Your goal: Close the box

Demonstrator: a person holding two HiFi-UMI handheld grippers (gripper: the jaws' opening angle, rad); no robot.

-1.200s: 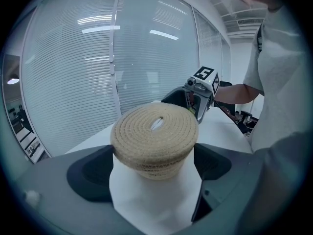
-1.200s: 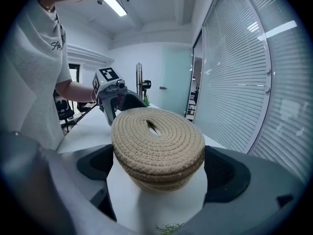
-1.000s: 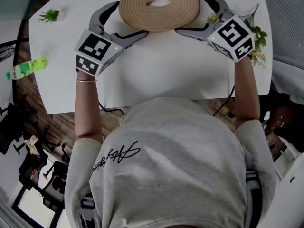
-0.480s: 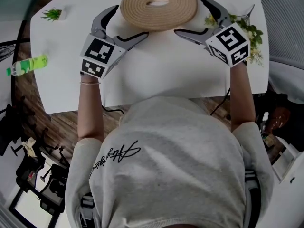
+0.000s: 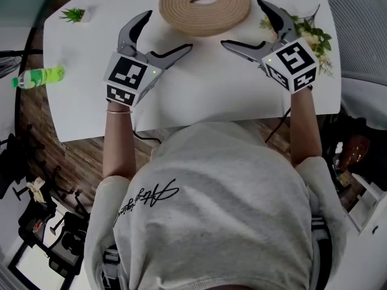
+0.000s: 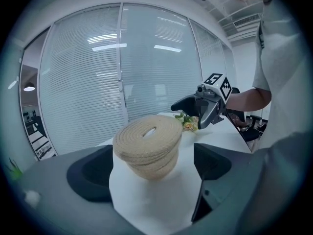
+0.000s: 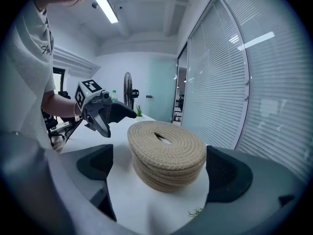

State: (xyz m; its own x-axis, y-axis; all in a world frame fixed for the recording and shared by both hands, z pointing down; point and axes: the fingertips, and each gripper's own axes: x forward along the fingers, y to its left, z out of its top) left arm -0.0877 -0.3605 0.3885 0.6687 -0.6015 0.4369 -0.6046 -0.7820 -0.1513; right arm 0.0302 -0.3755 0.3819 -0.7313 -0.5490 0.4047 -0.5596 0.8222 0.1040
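A: Where is the rope box (image 5: 204, 6)?

B: It sits on the white table (image 5: 199, 95), near the far edge, with its lid on top. My left gripper (image 5: 169, 32) and right gripper (image 5: 242, 23) are just beside it, one on each side, not touching. Both have their jaws wide apart and hold nothing.

A: What could go wrong?

B: I think the lid may sit a bit crooked. If I bump it with a jaw, the lid could slide, or the rope box could scoot off the edge.
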